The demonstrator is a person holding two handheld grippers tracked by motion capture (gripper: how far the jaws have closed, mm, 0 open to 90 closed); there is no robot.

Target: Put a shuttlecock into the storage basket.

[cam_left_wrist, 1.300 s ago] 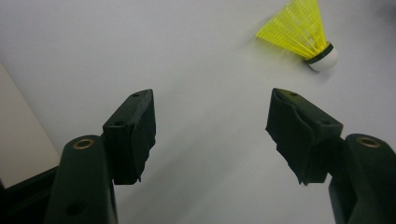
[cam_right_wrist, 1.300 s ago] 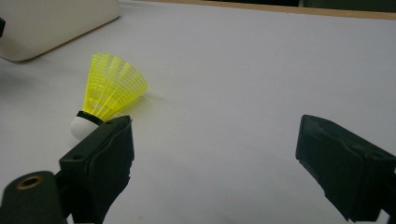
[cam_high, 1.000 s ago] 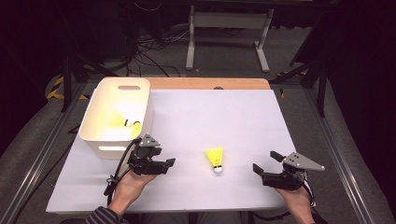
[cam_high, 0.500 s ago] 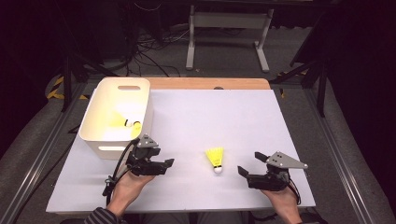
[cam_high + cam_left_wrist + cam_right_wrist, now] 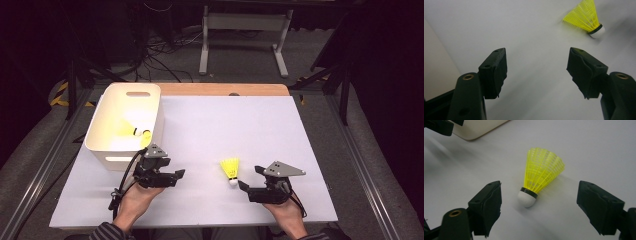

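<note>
A yellow shuttlecock (image 5: 230,169) with a white cork lies on the white table sheet (image 5: 225,120), cork toward me. My right gripper (image 5: 248,179) rests just right of it, open. In the right gripper view the shuttlecock (image 5: 541,173) lies between and just beyond the spread jaws of that gripper (image 5: 539,188), untouched. My left gripper (image 5: 177,174) is open near the bin's front corner, holding nothing. In the left gripper view its jaws stand wide apart around the gripper's middle (image 5: 536,60), and the shuttlecock (image 5: 586,17) sits far off at the upper right.
A white bin (image 5: 161,112) stands at the left of the table with yellow shuttlecocks (image 5: 136,131) inside. Its corner (image 5: 479,128) appears at the top of the right gripper view. A wooden strip (image 5: 220,89) borders the far edge. Metal rails run along both sides.
My right gripper has slid left across the sheet, closing in on the shuttlecock. The left gripper and the shuttlecock have stayed put.
</note>
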